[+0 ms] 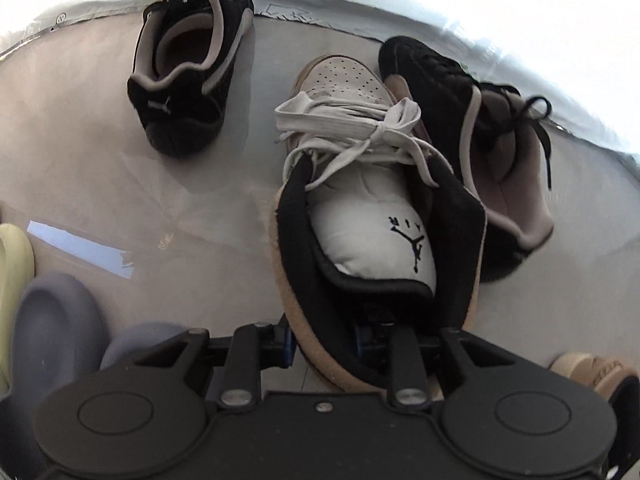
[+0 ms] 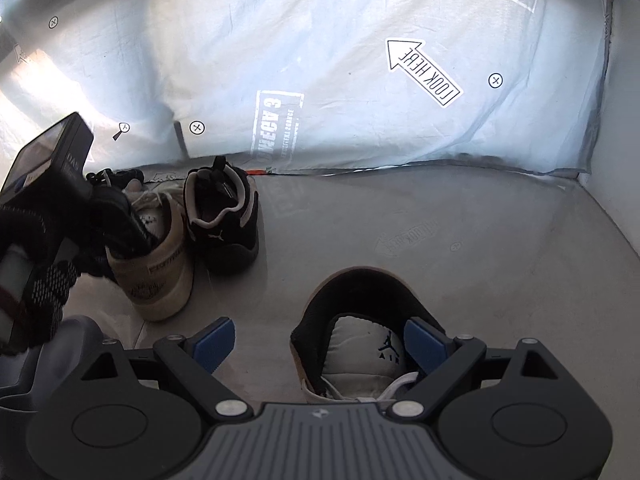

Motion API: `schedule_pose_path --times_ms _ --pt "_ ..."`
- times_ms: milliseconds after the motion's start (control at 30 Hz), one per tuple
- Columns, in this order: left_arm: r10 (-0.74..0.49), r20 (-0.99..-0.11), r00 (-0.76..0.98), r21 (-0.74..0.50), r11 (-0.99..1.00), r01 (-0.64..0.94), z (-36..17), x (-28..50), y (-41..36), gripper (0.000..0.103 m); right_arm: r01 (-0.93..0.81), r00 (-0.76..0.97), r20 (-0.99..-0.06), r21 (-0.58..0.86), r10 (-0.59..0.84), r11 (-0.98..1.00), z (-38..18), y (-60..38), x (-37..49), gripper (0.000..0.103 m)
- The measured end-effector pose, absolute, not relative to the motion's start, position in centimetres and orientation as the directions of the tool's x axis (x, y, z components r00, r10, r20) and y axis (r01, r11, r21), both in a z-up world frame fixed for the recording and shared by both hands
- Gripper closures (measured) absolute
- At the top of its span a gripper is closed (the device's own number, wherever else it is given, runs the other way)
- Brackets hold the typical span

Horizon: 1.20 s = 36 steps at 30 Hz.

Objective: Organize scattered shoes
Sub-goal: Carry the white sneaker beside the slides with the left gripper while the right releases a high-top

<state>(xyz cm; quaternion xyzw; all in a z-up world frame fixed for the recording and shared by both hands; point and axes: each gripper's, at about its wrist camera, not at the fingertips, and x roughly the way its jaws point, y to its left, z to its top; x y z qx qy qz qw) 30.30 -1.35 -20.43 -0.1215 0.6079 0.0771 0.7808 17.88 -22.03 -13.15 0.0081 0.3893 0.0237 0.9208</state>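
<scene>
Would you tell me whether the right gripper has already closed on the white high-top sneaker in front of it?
No, the right gripper stands wide open, its blue pads spread apart above the white high-top sneaker.

Two black sneakers [image 1: 188, 76], two tan high-tops [image 1: 360, 208], two grey clogs [image 1: 52, 344], one pale clog [image 1: 10, 272].

The floor [image 2: 460, 216] is smooth and faintly glossy, mirroring the printed sheet. That sheet [image 2: 320, 60], at twelve o'clock, looks like thin, creased cloth or plastic film. The high-top sneaker [image 1: 360, 184] has perforated, smooth leather on the toe, a matt padded fabric tongue and flat woven laces. The black sneaker [image 1: 188, 76] at eleven o'clock looks like napped suede. The grey clog [image 1: 52, 336] at eight o'clock is matt, smooth foam or rubber.
</scene>
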Motion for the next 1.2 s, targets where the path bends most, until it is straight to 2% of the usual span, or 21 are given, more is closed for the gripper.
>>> schedule_pose_path --times_ms 400,767,1133,1200 --pt "-0.078 -0.984 0.157 -0.092 0.992 -0.088 -19.4 18.3 -4.8 0.076 -0.004 0.728 -0.685 0.04 0.03 0.999 -11.5 -23.9 13.0 0.011" --pt "-0.094 -0.989 0.117 -0.09 0.995 0.041 -18.5 10.2 -6.2 0.076 -0.032 0.672 -0.737 0.068 0.072 0.997 -12.2 -23.7 8.1 0.011" --pt "-0.111 -0.991 0.074 -0.096 0.979 0.182 -18.1 7.7 -7.1 0.075 -0.072 0.664 -0.74 0.08 0.107 0.994 -12.0 -22.9 6.3 0.011" --pt "-0.122 -0.99 0.069 -0.106 0.973 0.204 -17.9 7.8 -6.9 0.072 -0.092 0.668 -0.735 0.073 0.116 0.993 -11.7 -22.5 6.3 0.01"
